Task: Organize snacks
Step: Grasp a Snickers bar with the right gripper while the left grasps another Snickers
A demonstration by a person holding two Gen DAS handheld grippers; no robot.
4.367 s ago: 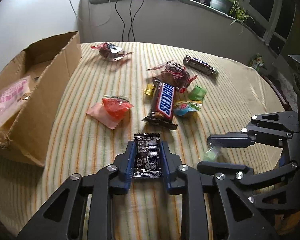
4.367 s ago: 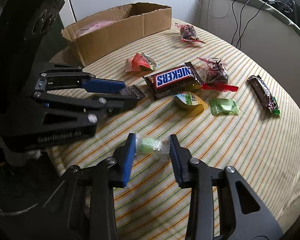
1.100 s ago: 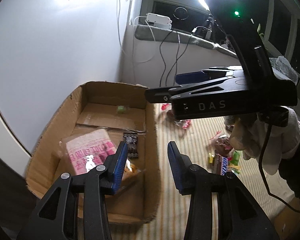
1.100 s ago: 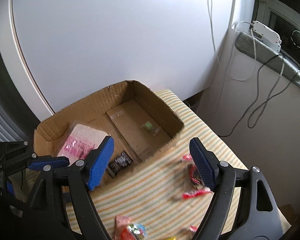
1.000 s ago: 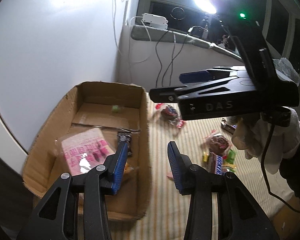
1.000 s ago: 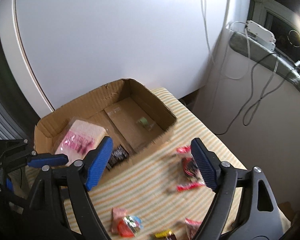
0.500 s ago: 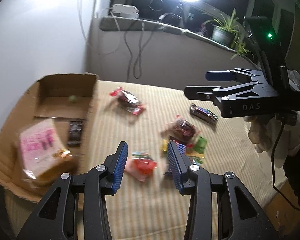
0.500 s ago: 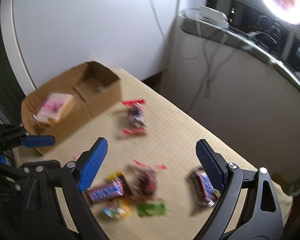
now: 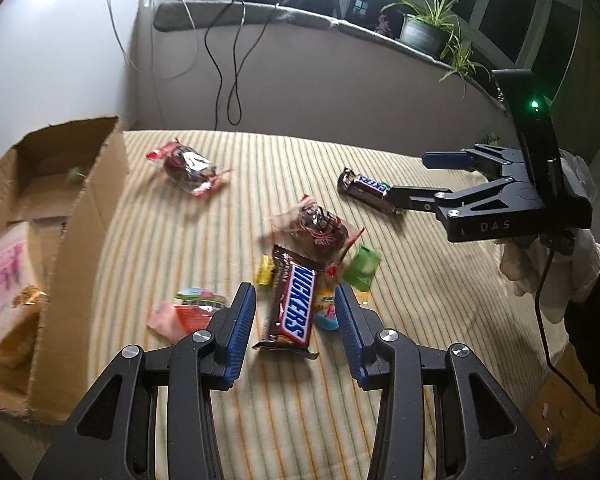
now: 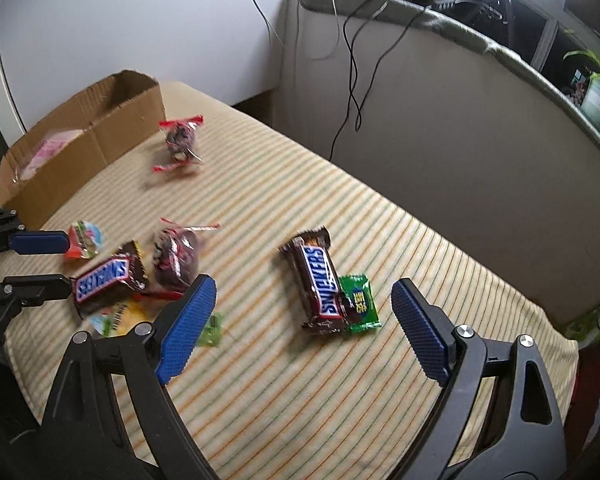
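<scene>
Your left gripper (image 9: 296, 328) is partly spread and empty, framing the near Snickers bar (image 9: 294, 306), which lies loose in the middle cluster: looks like your next pick. Your right gripper (image 10: 304, 324) is spread wide, its jaws just closing a little with nothing pinched; the second Snickers bar (image 10: 320, 284) and green packet (image 10: 360, 304) lie between them on the cloth. Red jelly cup (image 9: 190, 312) sits just left of the cluster. Cardboard box (image 9: 80, 216) at the left edge already holds a pink packet (image 9: 0, 268). Surface is a striped cloth (image 9: 420, 280), soft, not a hard worktop. Behind: ledge with cables (image 9: 224, 52), potted plant (image 9: 424, 32), bright lamp.
</scene>
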